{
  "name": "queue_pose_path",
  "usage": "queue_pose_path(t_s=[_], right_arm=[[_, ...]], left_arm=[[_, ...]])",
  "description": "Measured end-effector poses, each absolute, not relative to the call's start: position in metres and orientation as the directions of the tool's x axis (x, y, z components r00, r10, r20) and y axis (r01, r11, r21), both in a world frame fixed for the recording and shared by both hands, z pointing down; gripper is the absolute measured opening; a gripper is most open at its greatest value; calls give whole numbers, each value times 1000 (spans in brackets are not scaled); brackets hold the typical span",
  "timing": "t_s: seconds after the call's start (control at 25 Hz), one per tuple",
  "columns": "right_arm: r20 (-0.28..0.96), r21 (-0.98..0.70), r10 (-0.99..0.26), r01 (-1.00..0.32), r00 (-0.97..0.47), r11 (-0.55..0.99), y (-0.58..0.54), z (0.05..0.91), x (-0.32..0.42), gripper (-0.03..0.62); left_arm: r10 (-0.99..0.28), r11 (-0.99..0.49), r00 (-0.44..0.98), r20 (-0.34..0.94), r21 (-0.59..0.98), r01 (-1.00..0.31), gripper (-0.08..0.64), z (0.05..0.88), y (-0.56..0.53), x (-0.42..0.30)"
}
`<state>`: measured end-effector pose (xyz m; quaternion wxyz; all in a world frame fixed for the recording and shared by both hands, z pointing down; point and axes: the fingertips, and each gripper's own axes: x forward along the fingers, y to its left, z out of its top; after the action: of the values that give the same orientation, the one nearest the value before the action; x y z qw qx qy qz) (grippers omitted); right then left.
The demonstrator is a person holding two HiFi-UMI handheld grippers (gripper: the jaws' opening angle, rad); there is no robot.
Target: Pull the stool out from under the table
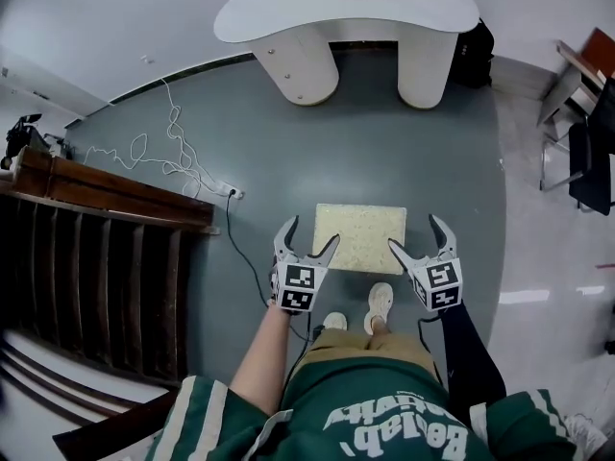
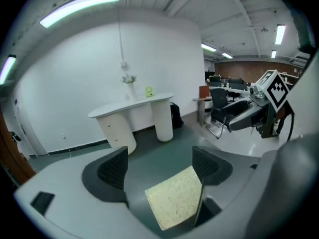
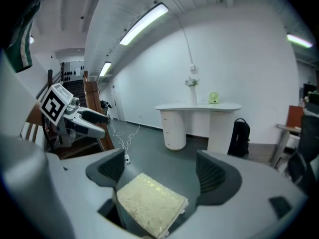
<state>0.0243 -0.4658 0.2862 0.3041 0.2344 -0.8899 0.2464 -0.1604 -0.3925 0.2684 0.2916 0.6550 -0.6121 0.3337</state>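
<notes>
Squarely in the middle of the head view, the cream-topped stool (image 1: 360, 238) stands on the grey floor (image 1: 384, 142), well apart from the white surface (image 1: 288, 8) at the top of the frame. The left gripper (image 1: 312, 233) and the right gripper (image 1: 415, 233) hover by its lower-left and lower-right corners, each with fingers spread and pinching nothing. A white cable (image 1: 173, 152) trails over the floor at the upper left.

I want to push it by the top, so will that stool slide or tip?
The stool probably slides easily: the floor looks smooth. Its flat, slab-like top looks rigid. Legs are hidden, so tipping can't be judged.
</notes>
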Motion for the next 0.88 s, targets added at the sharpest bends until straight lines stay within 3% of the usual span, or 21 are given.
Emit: queue_pose_path(t_s=[0.44,0.88], right_arm=[[536,-188,-410,-578,-738,794,-517,206,-20,456],[456,-57,-606,-701,-652,711,-508,124,-115,456]], left_arm=[[-776,-89,28,630,-66,-994,399,179,-443,-195],[-863,-185,147,483,-32,-982,399,117,-443,-298]])
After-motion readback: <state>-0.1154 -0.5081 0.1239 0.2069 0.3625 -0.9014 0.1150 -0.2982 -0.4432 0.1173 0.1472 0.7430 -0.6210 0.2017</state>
